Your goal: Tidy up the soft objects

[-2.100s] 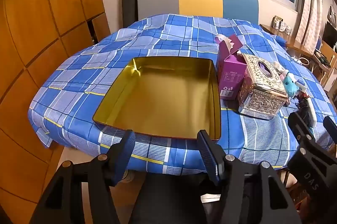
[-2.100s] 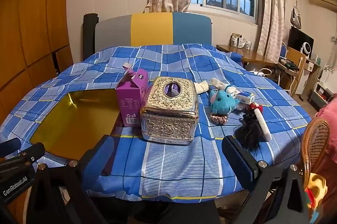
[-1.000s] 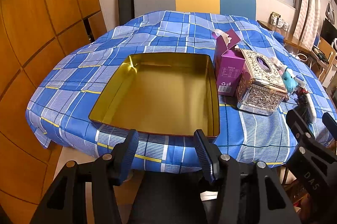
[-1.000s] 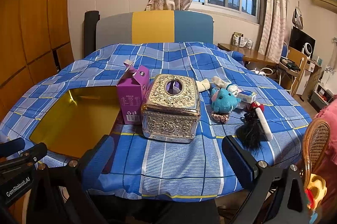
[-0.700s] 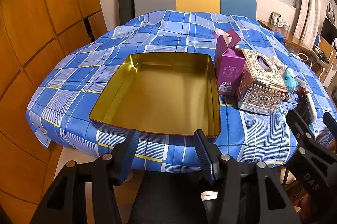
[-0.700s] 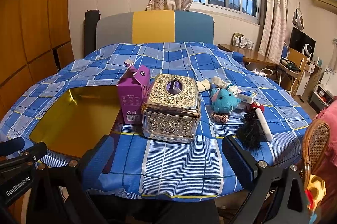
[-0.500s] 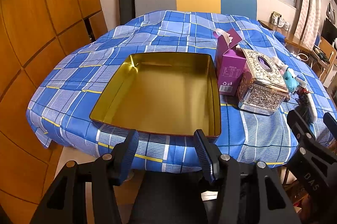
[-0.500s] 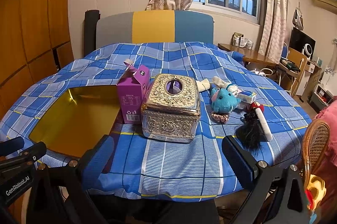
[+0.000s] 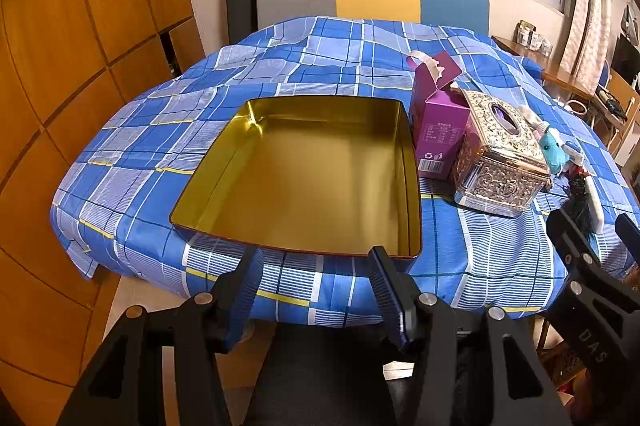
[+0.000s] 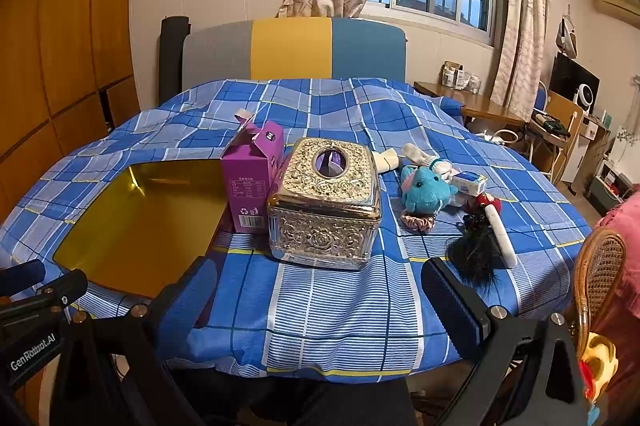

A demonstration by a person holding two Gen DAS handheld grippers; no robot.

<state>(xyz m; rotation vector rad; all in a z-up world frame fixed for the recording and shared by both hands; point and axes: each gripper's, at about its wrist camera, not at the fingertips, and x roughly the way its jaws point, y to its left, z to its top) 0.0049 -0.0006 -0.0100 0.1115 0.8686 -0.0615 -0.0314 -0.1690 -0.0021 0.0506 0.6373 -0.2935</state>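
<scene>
While you hold both tools short of the near edge of the table, your left gripper has its jaws parted with nothing between them, and your right gripper stands spread wider, also with nothing in its grasp. Take the ornate silver tissue box as your landmark: it sits on the blue plaid tablecloth, just beyond your right gripper. To its left, touching or nearly touching it, stands an open purple carton, upright with its top flaps raised. Left of that carton lies the gold tin tray, shallow and bare inside, directly ahead of your left gripper. To the right of the tissue box, near the table's front, lies a black feathery tuft with a white stick beside it. A little farther back on that same side rests a pink scrunchie, and the blue plush toy lies just behind it. A small blue-and-white packet lies beside the plush, and a white soft toy lies behind it. Beyond the tissue box, past the far side of the table, stands a headboard in grey, yellow and blue.
</scene>
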